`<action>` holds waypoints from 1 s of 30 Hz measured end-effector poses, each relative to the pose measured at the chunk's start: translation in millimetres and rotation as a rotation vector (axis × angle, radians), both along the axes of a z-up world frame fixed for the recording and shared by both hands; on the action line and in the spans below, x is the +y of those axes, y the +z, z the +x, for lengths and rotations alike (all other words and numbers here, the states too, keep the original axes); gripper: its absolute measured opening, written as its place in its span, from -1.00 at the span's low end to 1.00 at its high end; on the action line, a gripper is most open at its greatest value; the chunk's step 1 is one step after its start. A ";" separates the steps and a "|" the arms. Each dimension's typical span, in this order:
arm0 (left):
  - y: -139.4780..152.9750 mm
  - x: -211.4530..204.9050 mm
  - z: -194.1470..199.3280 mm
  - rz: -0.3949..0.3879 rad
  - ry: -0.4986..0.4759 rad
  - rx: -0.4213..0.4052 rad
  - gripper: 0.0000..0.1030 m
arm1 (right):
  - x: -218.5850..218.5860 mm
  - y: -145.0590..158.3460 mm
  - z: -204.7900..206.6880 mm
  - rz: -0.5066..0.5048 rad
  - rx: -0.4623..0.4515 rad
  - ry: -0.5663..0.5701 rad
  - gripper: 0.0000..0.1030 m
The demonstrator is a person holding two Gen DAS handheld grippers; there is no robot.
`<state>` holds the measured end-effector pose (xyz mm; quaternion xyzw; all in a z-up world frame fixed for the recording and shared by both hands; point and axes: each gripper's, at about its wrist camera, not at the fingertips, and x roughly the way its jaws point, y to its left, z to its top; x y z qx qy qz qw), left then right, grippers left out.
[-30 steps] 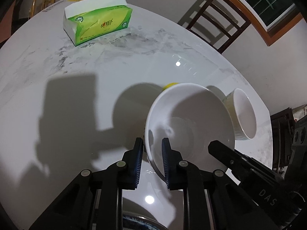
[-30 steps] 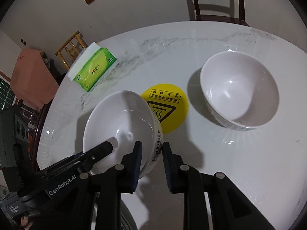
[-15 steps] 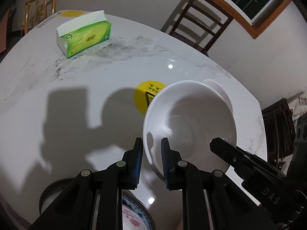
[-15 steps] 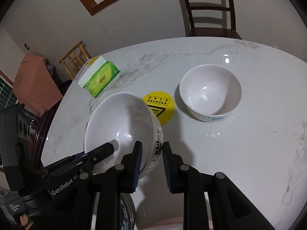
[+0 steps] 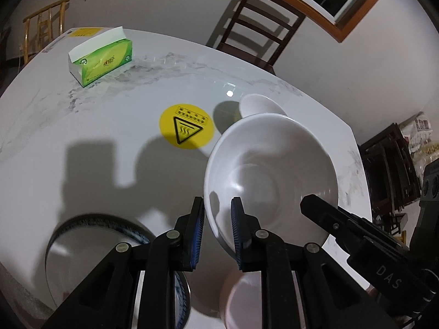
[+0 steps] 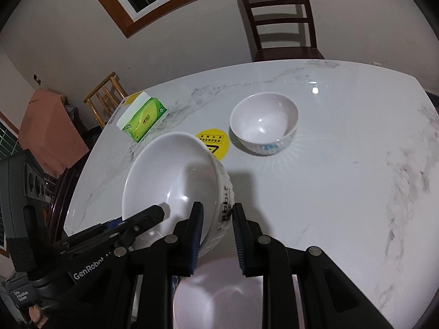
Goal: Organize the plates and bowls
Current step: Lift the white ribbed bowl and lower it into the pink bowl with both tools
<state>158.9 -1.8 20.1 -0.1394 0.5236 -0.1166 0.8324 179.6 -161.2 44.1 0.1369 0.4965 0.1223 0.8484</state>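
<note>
The table (image 6: pixel 343 192), glossy white marble, spreads out beyond both claws. Held above it is a white bowl (image 5: pixel 271 175), carried by opposite sides of its rim: the left claw (image 5: pixel 218 233) is clamped on the near wall, the right claw (image 6: pixel 218 235) on the lettered wall. It looks stiff, smooth and breakable, probably slippery, so the rim is the sensible hold. Round, it has no long axis; its mouth tips up and slightly away. A second bowl (image 6: pixel 264 127) stands upright well ahead of the right claw.
</note>
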 end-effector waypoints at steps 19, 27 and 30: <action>11.9 -25.0 -71.9 0.023 -0.045 -0.022 -0.67 | -17.1 -19.0 -67.0 0.020 0.039 -0.051 -0.57; 8.6 -31.3 -87.2 0.033 -0.067 -0.021 -0.67 | -17.5 -29.3 -84.0 0.024 0.062 -0.071 -0.57; 6.3 -34.5 -90.9 0.033 -0.073 -0.017 -0.67 | -19.7 -33.1 -89.1 0.029 0.071 -0.081 -0.57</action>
